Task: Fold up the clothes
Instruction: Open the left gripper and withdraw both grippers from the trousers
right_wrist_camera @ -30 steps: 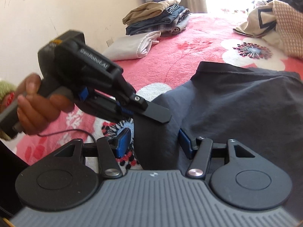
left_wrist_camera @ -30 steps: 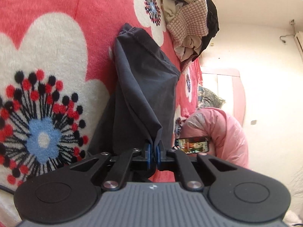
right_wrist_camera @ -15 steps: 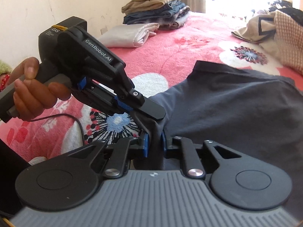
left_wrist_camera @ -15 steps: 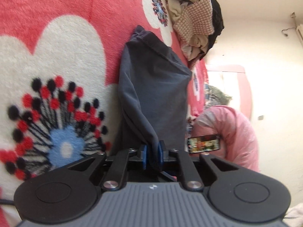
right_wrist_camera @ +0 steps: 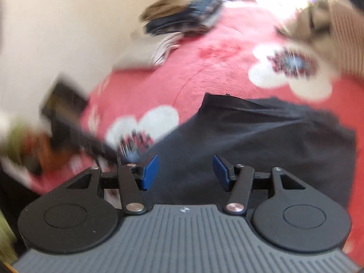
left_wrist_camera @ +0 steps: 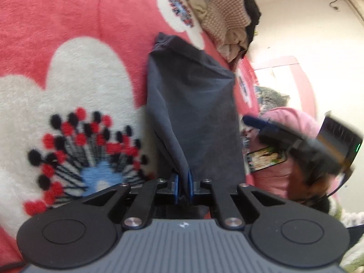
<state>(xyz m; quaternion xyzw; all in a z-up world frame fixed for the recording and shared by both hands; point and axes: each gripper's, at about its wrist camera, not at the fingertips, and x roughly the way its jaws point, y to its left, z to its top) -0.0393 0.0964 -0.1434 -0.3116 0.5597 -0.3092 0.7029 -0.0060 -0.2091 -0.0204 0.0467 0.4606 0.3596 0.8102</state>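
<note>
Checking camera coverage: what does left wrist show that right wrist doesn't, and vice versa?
Left wrist only: the left gripper with its fingers closed on a fold of the dark garment, having just eased open a little; a pink bundle; a phone; the right gripper blurred at the right edge.

Right wrist only: the right gripper, fingers just reopened, nothing between them; a folded stack by the wall.

Both: the garment, the floral blanket, the unfolded pile.

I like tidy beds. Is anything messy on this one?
Yes. A jumbled clothes heap sprawls unfolded at the far end of the bed, unlike the neat folded stack by the wall.
</note>
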